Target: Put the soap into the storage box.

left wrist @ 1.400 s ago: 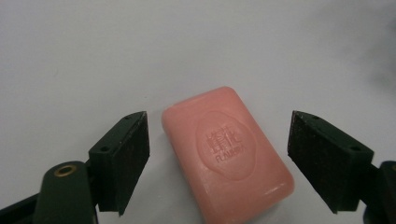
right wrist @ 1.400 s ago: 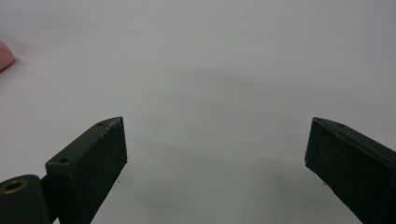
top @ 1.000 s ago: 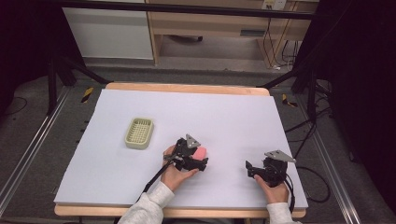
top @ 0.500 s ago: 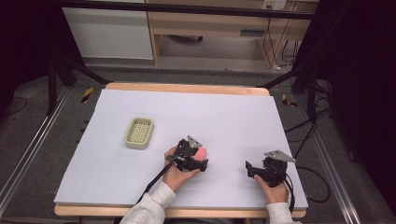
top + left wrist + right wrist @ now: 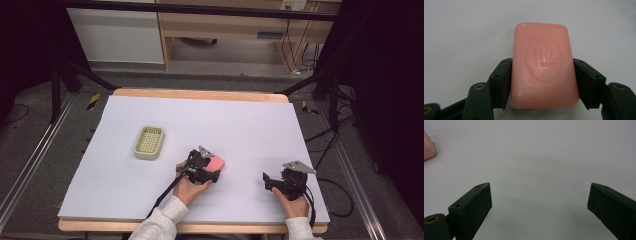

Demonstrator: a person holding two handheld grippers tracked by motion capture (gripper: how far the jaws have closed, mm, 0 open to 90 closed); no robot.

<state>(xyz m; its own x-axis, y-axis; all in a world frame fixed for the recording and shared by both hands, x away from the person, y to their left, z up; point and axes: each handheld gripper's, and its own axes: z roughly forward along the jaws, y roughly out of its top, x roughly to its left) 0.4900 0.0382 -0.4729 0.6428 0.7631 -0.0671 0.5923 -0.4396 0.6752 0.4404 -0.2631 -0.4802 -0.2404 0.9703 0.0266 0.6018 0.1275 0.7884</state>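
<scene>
A pink bar of soap (image 5: pixel 544 67) with a stamped oval emblem lies flat on the white table. My left gripper (image 5: pixel 213 168) is shut on it. Its jaws have just been closing, and both black pads (image 5: pixel 504 80) now press on the bar's long sides. From above, the soap (image 5: pixel 216 163) shows at the tip of that gripper, near the table's front middle. My right gripper (image 5: pixel 269 181) rests to the right near the front edge. It stands open (image 5: pixel 540 195) over bare table with nothing between its fingers. A corner of the soap (image 5: pixel 427 146) shows at its far left.
A pale yellow-green slotted soap dish (image 5: pixel 149 142) stands to the left of the left gripper, a hand's length away. The white table top (image 5: pixel 250 120) stretches far beyond both grippers. Black frame legs and cables lie on the floor around the table.
The left gripper's jaws have drawn in around the pink soap. Both hands stay where they were, and the right gripper is unchanged.
</scene>
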